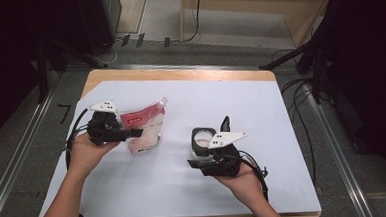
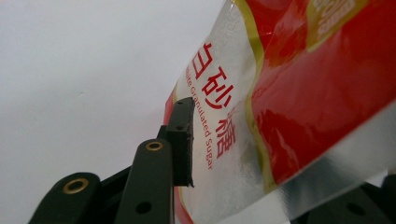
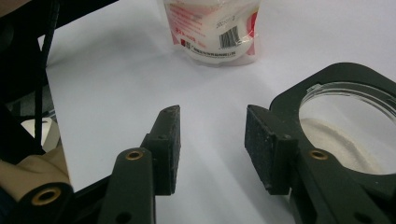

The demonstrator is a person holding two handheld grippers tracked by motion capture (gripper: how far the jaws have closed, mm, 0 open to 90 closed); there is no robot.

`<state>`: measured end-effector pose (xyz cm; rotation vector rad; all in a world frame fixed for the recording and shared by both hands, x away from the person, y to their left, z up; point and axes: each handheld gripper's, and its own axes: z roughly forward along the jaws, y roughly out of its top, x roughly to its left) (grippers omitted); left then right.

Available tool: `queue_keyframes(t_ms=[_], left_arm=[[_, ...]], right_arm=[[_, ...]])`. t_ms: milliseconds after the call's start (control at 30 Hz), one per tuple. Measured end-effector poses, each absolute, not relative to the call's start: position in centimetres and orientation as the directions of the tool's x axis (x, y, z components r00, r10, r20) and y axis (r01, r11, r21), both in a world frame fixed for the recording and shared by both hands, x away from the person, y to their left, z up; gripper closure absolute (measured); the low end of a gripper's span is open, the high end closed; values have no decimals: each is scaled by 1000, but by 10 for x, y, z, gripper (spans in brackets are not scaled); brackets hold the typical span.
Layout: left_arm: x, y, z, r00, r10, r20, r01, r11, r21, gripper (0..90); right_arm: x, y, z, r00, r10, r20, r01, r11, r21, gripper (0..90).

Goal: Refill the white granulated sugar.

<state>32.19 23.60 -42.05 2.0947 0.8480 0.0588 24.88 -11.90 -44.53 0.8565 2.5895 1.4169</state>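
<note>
The work in hand looks like pouring white granulated sugar from a bag into a container. The sugar bag (image 1: 144,128), a clear pouch with a red and gold printed front, stands left of centre in the high view on the white sheet covering the desk (image 1: 179,75), its torn top tilted toward the upper right, probably so the mouth faces the container. The left gripper (image 1: 132,133) reaches in from the left at the bag's side; in the left gripper view one black pad sits just beside the printed film with the bag between the jaws, but the far pad is hidden behind the bag, so the jaws look partly open and slackened rather than clamped, and I cannot tell for sure whether any pressure remains. That would suit a bag set down to stand by itself. The container (image 1: 201,139), a clear tub in a black square collar with a layer of sugar in it, sits right of centre in the high view. The right gripper (image 1: 209,150) lies just beside it, jaws half open with bare white sheet between them in the right gripper view and the collar just outside one jaw at the right edge, likely placed to steady the tub.
</note>
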Motion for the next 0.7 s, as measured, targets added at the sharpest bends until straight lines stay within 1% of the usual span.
queue_keyframes(t_ms=[133,400,533,700], left_arm=[[321,236,-421,766,593,-248,546,-398,737,607],[318,238,-420,773,586,-245,540,-404,738,584],[311,244,-417,773,581,-255,526,-363,769,568],[306,250,-415,781,570,-254,516,-361,777,538]], right_arm=[[249,-120,-445,-841,500,204,441,417,795,564],[249,-123,-442,-841,501,203,439,414,798,565],[249,-126,-439,-843,499,204,434,404,805,567],[249,-128,-438,-840,502,207,439,404,803,567]])
